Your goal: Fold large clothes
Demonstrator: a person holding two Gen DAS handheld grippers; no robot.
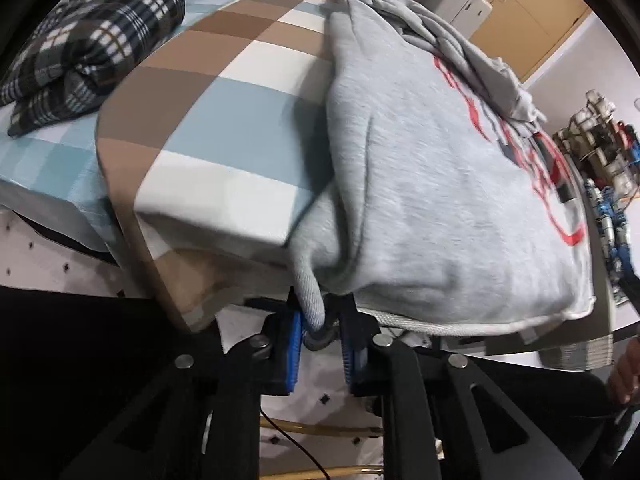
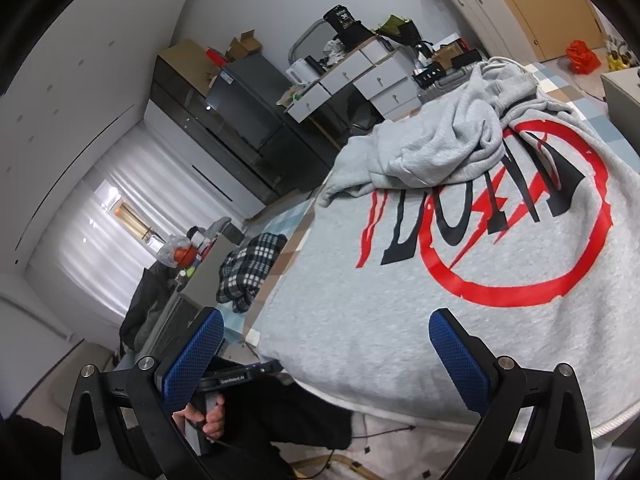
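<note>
- The grey sweatshirt [image 1: 432, 184] lies spread on the checked bed cover [image 1: 224, 120], filling the right half of the left wrist view, with its hood bunched at the upper right of the frame.
- The left gripper [image 1: 318, 332], at the bottom centre of that view, is pinched closed on the sweatshirt's hanging cuff [image 1: 310, 296] at the bed's near edge.
- The right gripper [image 2: 324, 352] hovers at the bottom of its own view with its fingers spread wide and nothing between them, just short of the hem.
- To do this step well, the person should probably lift the cuff clear of the edge, carry the sleeve across the printed front, and keep the cloth taut so no crease sets.
- Count: one sweatshirt, one plaid blanket [image 1: 88, 44] at the upper left, two grippers.
</note>
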